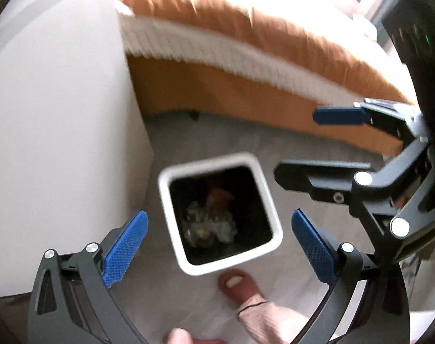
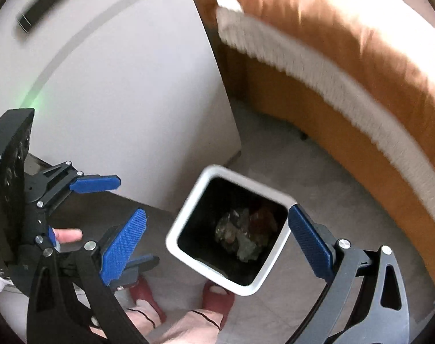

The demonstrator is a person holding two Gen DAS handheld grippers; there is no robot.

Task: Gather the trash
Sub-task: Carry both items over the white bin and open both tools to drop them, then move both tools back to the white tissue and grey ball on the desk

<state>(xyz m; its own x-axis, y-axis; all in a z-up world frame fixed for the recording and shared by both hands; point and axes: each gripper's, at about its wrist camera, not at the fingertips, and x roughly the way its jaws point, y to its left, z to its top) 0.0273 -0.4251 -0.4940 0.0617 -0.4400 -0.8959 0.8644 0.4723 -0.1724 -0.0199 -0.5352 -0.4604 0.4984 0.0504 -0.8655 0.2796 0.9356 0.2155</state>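
Observation:
A square bin with a white rim (image 1: 165, 200) (image 2: 188, 200) stands on the floor, its dark inside holding crumpled clear wrappers and an orange-red scrap (image 1: 211, 220) (image 2: 243, 235). My left gripper (image 1: 219, 246) hangs above the bin, open wide, with nothing between its blue pads (image 1: 125, 246). My right gripper (image 2: 216, 243) also hovers over the bin, open and empty. In the left wrist view the right gripper's blue finger (image 1: 341, 114) shows at the right. In the right wrist view the left gripper's blue finger (image 2: 94, 185) shows at the left, with a fingertip of the person's hand behind it.
A white cabinet (image 1: 59, 100) (image 2: 117, 86) stands just left of the bin. A bed with an orange cover and white fringe (image 1: 246, 43) (image 2: 346, 57) runs behind and to the right. The person's feet in red slippers (image 1: 237, 283) (image 2: 217, 295) are at the bin's near side.

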